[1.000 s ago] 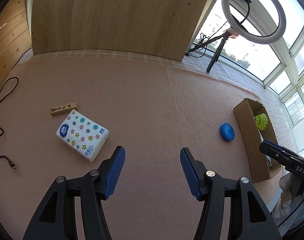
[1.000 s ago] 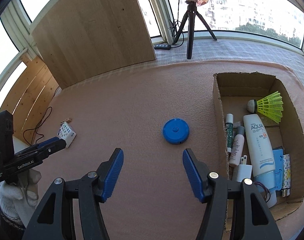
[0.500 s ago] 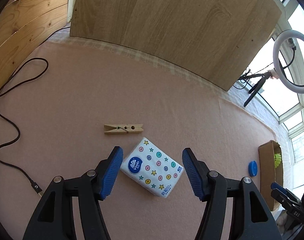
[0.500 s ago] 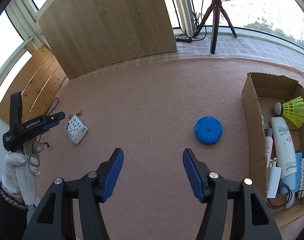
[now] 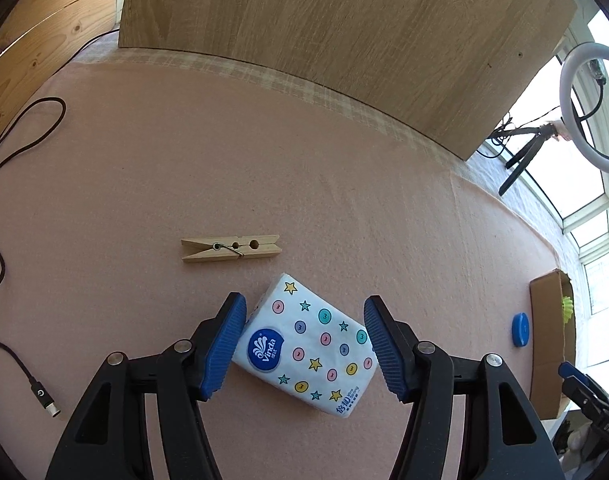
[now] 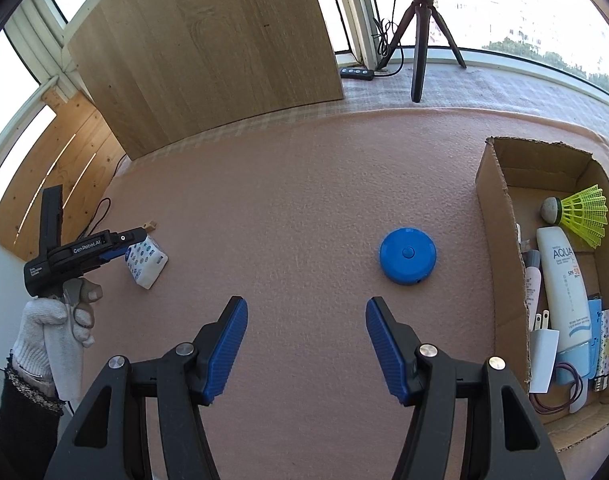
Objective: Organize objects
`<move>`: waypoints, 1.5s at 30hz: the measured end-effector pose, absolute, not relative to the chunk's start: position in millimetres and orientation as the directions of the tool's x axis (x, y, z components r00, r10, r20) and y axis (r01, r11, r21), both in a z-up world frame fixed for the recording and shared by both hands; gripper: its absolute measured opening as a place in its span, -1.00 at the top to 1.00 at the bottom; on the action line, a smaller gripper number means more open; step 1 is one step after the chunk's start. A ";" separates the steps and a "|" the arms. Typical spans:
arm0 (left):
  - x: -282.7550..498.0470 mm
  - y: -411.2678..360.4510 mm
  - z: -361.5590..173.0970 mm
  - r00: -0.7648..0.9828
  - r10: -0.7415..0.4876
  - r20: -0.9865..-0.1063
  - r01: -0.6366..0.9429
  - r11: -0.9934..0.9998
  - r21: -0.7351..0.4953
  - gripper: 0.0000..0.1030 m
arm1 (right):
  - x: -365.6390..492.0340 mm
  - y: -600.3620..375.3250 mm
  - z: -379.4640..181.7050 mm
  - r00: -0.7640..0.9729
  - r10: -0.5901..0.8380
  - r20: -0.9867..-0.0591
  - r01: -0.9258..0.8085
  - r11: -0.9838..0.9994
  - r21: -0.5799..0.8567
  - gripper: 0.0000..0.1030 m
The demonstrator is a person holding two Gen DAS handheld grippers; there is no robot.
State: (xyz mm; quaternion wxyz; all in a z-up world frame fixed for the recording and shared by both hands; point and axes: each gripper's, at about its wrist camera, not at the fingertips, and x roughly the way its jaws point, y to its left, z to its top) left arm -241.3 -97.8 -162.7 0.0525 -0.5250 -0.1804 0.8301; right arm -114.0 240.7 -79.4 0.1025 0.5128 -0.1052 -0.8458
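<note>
tissue pack (image 5: 306, 350) lies flat on the pink mat (image 5: 304, 184), between the two blue pads of the left gripper (image 5: 304, 340), which stands wide open around it; the left pad looks to touch or nearly touch the pack's near-left corner, while the right pad stands just beside its right edge, and i cannot tell if either presses on it. the pack lies askew to the fingers. wooden clothespin (image 5: 231, 248) lies just beyond the pack, apart from it.

right gripper (image 6: 306, 340) is likewise spread wide with nothing between its pads, above bare mat. blue round case (image 6: 407, 256) sits ahead of it, slightly right, well short of contact and near the left wall of the cardboard box (image 6: 500, 216).

the box is open on top and holds a yellow shuttlecock (image 6: 580, 216) at its far end, a white sunscreen bottle (image 6: 564, 284) lying lengthwise, slim tubes (image 6: 531, 280) along the left wall, a white plug (image 6: 542, 356) and some small flat packets (image 6: 598, 340) at the near end.
</note>
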 end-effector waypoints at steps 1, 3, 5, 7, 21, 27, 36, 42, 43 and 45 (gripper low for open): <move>-241.3 -95.6 -164.0 -0.443 0.283 -0.851 0.097 -0.928 -0.359 -0.24 | -113.4 241.3 -78.9 -0.454 -0.281 -0.846 0.065 -0.957 0.283 -0.12; -239.7 -87.9 -165.3 -0.440 0.296 -0.848 0.080 -0.927 -0.366 -0.18 | -111.9 242.4 -78.6 -0.454 -0.281 -0.845 0.062 -0.957 0.284 -0.12; -237.2 -77.5 -166.2 -0.432 0.306 -0.848 0.051 -0.931 -0.362 -0.10 | -111.5 244.8 -79.4 -0.452 -0.283 -0.846 0.060 -0.956 0.288 -0.12; -234.1 -64.7 -168.4 -0.422 0.327 -0.846 0.020 -0.929 -0.369 -0.08 | -111.0 246.1 -80.6 -0.449 -0.285 -0.847 0.057 -0.955 0.291 -0.12; -185.8 39.1 -166.9 -0.338 0.430 -0.837 -0.226 -0.901 -0.371 -0.08 | -106.1 246.2 -90.2 -0.423 -0.311 -0.851 0.066 -0.947 0.313 -0.12; -164.7 78.3 -164.5 -0.306 0.442 -0.843 -0.312 -0.883 -0.350 -0.08 | -106.9 244.2 -95.8 -0.407 -0.308 -0.860 0.075 -0.949 0.305 -0.12; -143.8 102.4 -149.0 -0.326 0.380 -0.865 -0.364 -0.895 -0.256 -0.13 | -113.9 236.3 -106.4 -0.388 -0.264 -0.883 0.117 -0.965 0.237 -0.12; -125.7 89.6 -135.3 -0.346 0.364 -0.865 -0.313 -0.914 -0.259 -0.24 | -119.0 223.9 -108.9 -0.379 -0.256 -0.889 0.173 -0.964 0.204 -0.12; -121.2 88.7 -135.2 -0.340 0.365 -0.867 -0.306 -0.914 -0.265 -0.24 | -119.9 220.7 -110.4 -0.371 -0.259 -0.892 0.187 -0.962 0.201 -0.12; -112.8 87.9 -137.8 -0.321 0.381 -0.867 -0.298 -0.909 -0.290 -0.24 | -121.1 213.6 -113.9 -0.352 -0.262 -0.898 0.219 -0.956 0.193 -0.12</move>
